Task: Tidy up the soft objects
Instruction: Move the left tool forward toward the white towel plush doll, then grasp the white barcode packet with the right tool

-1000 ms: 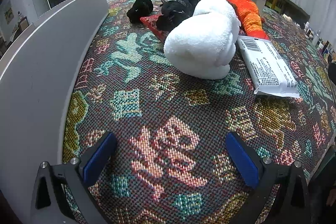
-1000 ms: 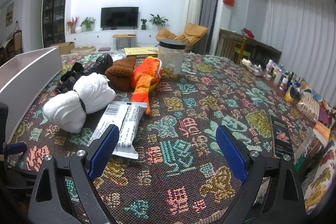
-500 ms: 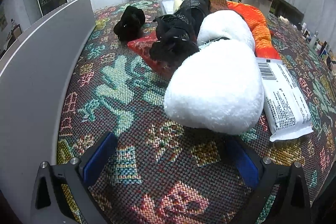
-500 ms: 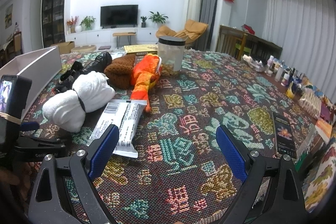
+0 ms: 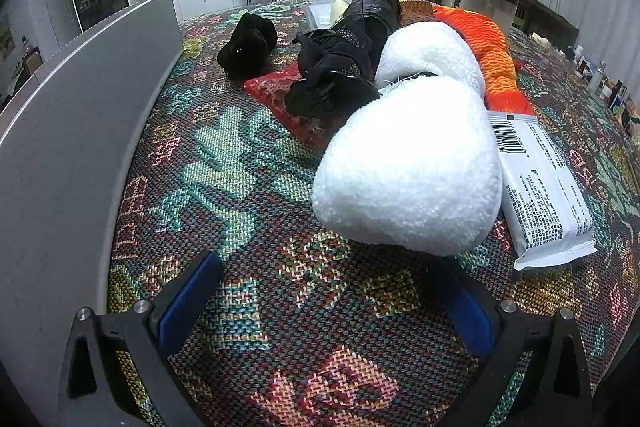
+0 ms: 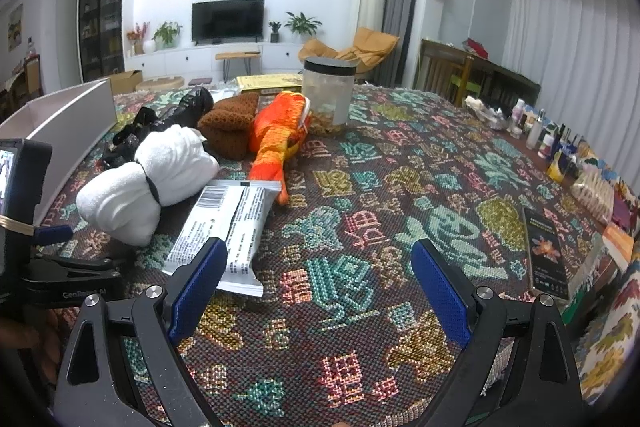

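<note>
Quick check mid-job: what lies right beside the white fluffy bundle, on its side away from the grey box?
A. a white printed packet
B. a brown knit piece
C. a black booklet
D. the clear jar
A: the packet lies flat against the white bundle on the cloth, while the jar stands far behind, past the orange item.

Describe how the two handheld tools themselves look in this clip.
Both match. The left tool and right tool each have black angular finger frames with triangular cut-outs, silver round bolts, and textured blue pads on the inner faces. Seen from the right wrist, the left tool's black body carries pale lettering, a small screen and a rubber band.
</note>
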Motion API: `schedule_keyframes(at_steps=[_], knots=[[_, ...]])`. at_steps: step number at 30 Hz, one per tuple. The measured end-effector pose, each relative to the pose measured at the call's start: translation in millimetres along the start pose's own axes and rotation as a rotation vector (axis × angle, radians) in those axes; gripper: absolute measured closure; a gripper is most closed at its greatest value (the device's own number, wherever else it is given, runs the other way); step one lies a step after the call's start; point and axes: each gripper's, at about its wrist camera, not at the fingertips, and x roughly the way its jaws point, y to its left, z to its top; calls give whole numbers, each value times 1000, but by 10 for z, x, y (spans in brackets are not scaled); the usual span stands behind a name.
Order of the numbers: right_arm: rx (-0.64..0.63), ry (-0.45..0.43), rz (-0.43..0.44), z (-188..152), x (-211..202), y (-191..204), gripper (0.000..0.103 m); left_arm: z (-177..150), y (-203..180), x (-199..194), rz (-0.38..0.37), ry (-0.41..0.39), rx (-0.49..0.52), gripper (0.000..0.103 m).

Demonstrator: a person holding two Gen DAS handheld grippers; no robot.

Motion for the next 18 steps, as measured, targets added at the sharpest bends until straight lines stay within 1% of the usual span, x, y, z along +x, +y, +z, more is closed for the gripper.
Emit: schedule_keyframes(at_steps=[13,15,18], knots=[[-16,46,2,-6,93,39,8,-1,1,-1,-1,0,0,0],[-1,55,14,-5,115,6,8,-2,2,0,-2,2,3,0],[58,72,40,-9,156,-109,8,-32,-8,-23,-10,7,15,0]])
